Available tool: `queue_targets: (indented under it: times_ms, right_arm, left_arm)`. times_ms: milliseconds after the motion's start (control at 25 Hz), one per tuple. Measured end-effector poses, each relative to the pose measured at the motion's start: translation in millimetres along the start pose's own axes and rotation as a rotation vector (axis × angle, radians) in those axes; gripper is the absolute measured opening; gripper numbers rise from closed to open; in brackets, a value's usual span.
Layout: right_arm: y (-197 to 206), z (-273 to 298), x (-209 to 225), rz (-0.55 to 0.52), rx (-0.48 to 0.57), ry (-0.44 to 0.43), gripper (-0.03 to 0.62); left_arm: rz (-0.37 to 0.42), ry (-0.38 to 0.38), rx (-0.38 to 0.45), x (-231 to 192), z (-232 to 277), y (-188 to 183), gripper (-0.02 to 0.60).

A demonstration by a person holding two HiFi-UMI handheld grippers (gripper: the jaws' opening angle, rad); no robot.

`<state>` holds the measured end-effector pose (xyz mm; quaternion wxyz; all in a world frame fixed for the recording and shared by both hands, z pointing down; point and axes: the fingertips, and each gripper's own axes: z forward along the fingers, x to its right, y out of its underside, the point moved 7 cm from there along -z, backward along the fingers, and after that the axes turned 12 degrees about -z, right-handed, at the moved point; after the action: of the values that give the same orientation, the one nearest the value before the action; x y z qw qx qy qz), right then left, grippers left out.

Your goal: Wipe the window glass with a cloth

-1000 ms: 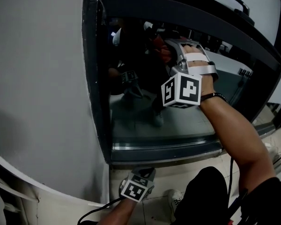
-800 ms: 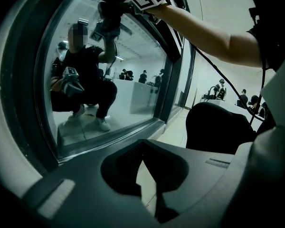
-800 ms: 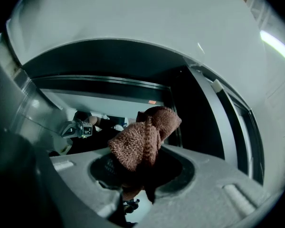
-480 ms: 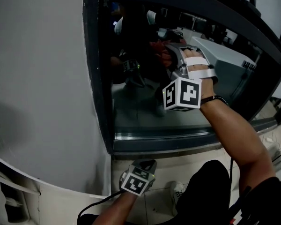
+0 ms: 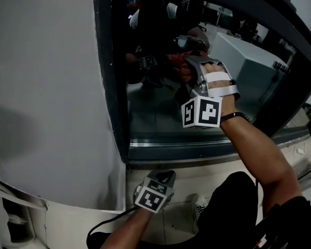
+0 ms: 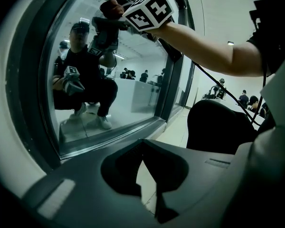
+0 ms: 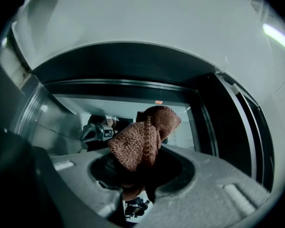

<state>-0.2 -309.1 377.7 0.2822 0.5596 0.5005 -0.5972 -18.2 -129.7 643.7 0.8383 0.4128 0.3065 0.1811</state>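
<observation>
A reddish-brown knitted cloth (image 7: 142,141) sticks out between the jaws of my right gripper (image 7: 145,175), which is shut on it. In the head view that right gripper (image 5: 185,71) presses the cloth (image 5: 177,61) against the lower part of the window glass (image 5: 155,108). From the left gripper view, the right gripper (image 6: 107,30) shows up against the glass (image 6: 133,65). My left gripper (image 5: 163,178) hangs low beneath the sill, off the glass. Its jaws (image 6: 149,184) stand together with nothing between them.
A grey wall (image 5: 41,87) lies left of the dark window frame (image 5: 106,87). The metal sill (image 5: 186,150) runs under the glass above a pale tiled floor (image 5: 171,227). A black cable (image 5: 106,227) trails from the left gripper. The glass reflects a crouching person (image 6: 80,75).
My right gripper has slid the cloth lower on the glass, closer to the sill. The left gripper has stayed low below the sill.
</observation>
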Motion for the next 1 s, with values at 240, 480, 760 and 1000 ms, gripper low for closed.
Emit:
queue_targets:
  times_ms: [240, 480, 760, 1000]
  right_arm:
    - [-9.4, -3.6, -29.6, 0.004, 0.017, -0.025, 0.106]
    - [-17.6, -10.5, -62.8, 0.005, 0.032, -0.072, 0.106]
    - [-22.0, -15.1, -90.3, 0.012, 0.042, -0.108, 0.106]
    - [-26.7, -17.1, -110.0, 0.03, 0.044, -0.148, 0.106]
  left_arm:
    - [-0.013, -0.01, -0.005, -7.0, 0.3, 2.9, 0.017]
    - [-0.019, -0.009, -0.001, -6.0, -1.0, 3.1, 0.017]
    - [-0.025, -0.016, 0.004, -9.2, -0.8, 4.7, 0.017]
    - [-0.024, -0.014, 0.007, -9.5, 1.1, 2.2, 0.017]
